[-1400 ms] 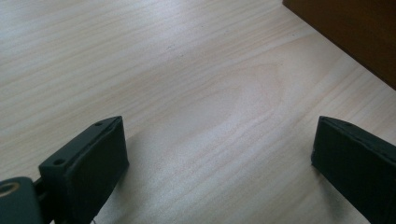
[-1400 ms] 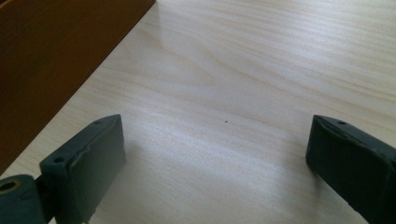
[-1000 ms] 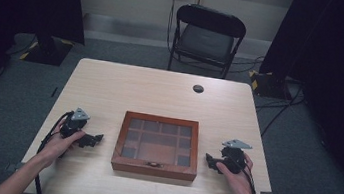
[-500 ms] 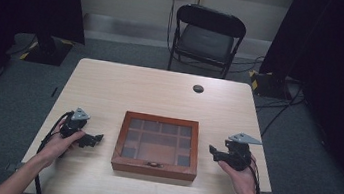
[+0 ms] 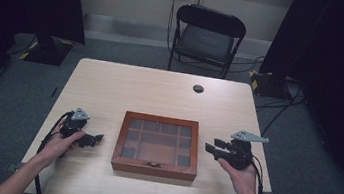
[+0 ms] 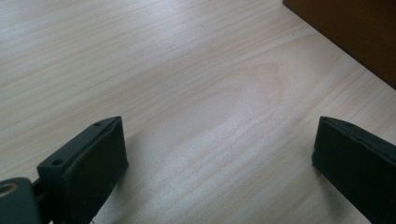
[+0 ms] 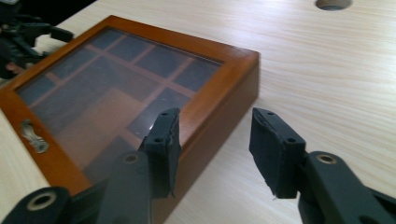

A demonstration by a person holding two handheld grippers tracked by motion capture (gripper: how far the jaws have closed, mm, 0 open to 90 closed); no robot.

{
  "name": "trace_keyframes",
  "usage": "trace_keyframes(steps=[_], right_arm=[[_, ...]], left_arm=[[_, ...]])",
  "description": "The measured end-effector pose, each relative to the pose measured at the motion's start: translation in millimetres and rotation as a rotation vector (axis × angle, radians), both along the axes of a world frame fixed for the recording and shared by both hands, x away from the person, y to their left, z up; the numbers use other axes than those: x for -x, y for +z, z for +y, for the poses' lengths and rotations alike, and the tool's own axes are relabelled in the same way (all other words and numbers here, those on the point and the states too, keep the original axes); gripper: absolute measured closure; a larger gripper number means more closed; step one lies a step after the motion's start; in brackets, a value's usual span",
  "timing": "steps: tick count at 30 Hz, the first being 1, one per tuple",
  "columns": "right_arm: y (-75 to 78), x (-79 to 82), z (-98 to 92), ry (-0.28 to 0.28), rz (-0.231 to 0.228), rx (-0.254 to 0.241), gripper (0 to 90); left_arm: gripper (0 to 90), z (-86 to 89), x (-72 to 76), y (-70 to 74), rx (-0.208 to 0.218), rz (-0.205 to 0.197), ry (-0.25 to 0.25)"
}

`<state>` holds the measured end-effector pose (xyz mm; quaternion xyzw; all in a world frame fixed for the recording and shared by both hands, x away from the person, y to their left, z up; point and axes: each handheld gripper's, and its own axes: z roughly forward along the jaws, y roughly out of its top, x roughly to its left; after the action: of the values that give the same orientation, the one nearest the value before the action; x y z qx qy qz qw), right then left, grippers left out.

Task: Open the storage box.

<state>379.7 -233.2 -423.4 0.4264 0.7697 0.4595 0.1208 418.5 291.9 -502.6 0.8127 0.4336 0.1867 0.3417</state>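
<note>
A closed brown wooden box [image 5: 157, 145] with a glass lid and a small metal clasp [image 7: 32, 135] lies at the table's middle front. My left gripper [image 5: 92, 139] rests on the table to the box's left, jaws wide open and empty [image 6: 219, 154], with a box corner [image 6: 355, 37] ahead of it on the right. My right gripper [image 5: 212, 148] hovers just right of the box, pointing at it. In the right gripper view it [image 7: 215, 135] is open with nothing between its fingers, and the box's right side wall [image 7: 219, 116] lies right in front.
The light wooden table [image 5: 110, 89] has a round cable hole [image 5: 198, 88] near its far edge. A black folding chair [image 5: 208, 36] stands behind the table. Cables trail from both grippers off the front corners. The left gripper [image 7: 28, 37] also shows beyond the box.
My right gripper has lifted a little and moved slightly forward beside the box. The left gripper and the box have stayed put.
</note>
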Motion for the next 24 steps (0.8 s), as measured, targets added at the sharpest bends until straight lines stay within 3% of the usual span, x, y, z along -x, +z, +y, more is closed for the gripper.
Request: trace_keyframes(steps=[2, 12, 24], right_arm=[[0.9, 0.6, 1.8, 0.006, 0.0, -0.005, 54.9], [10.0, 9.6, 25.2, 0.145, -0.004, -0.022, 64.8], [19.6, 15.2, 42.4, 0.212, 0.006, -0.018, 71.3]], left_arm=[[2.4, 0.0, 0.0, 0.0, 0.001, 0.0, 0.0], [2.0, 0.0, -0.4, -0.1, 0.0, 0.0, 0.0], [1.7, 0.0, -0.7, -0.4, 0.002, -0.001, -0.001]])
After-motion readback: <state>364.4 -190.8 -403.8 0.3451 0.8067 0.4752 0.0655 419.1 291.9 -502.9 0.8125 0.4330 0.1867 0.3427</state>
